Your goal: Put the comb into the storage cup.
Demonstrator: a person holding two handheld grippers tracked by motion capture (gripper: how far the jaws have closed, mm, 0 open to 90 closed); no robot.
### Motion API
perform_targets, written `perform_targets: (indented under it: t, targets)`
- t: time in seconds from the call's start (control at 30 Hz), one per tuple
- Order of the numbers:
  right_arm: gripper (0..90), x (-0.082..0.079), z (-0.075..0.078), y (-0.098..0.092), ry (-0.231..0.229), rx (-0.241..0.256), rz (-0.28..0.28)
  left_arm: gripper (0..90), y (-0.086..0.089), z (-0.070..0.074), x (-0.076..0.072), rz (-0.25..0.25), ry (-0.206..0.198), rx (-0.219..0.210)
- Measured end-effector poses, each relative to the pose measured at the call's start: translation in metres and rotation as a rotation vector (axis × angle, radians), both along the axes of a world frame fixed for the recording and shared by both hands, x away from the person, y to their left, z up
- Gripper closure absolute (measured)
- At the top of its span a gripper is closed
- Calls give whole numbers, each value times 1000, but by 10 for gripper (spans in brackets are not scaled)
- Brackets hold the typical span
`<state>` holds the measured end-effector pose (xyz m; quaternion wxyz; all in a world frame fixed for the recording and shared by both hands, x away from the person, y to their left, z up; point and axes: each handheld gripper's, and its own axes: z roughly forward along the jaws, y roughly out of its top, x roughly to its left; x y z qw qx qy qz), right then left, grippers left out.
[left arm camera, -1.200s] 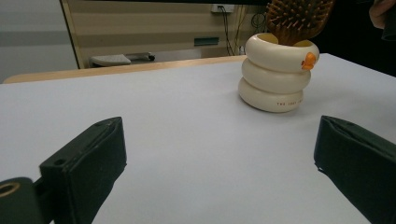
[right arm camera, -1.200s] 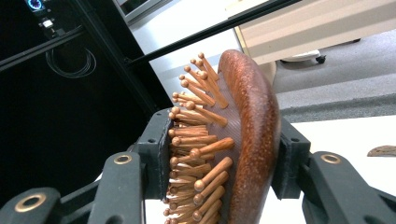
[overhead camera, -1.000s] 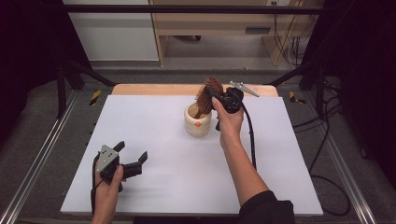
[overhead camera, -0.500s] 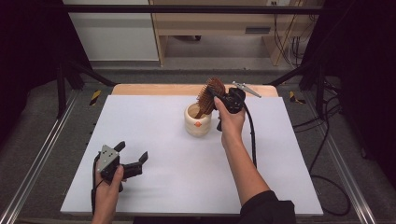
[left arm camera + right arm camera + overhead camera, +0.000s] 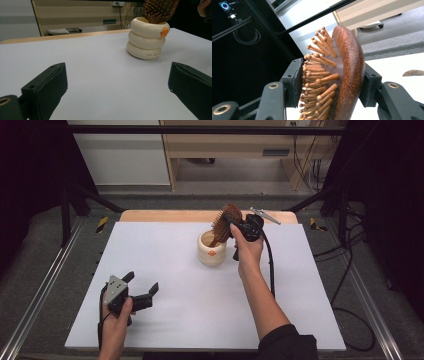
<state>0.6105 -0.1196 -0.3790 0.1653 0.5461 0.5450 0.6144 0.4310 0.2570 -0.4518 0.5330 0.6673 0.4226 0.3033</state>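
A cream ringed cup (image 5: 211, 249) with a small orange mark stands at the back middle of the white table (image 5: 170, 270). A brown wooden hairbrush (image 5: 226, 222) leans in it, handle down, head sticking out above the rim. My right gripper (image 5: 231, 222) is shut on the brush head (image 5: 342, 75), its pads against the bristle side and the wooden back. My left gripper (image 5: 142, 289) is open near the front left, resting low over the table, its jaws wide apart. Farther off in the left gripper view are the cup (image 5: 147, 38) and the brush (image 5: 160, 10).
A wooden strip (image 5: 165, 216) runs along the table's back edge. Metal rails (image 5: 40, 290) flank the table on both sides, with cables (image 5: 345, 265) on the floor at right. A shelf unit (image 5: 225, 145) stands beyond the table.
My right gripper and the brush head have shifted only slightly by the cup. The left gripper has stayed put.
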Motion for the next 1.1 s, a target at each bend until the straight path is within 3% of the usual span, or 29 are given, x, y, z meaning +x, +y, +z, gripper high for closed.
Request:
perform_targets:
  t: [1.1]
  targets:
    - [337,1,-2,6,21,-14,20,25,0,0,0,-4,0,-3]
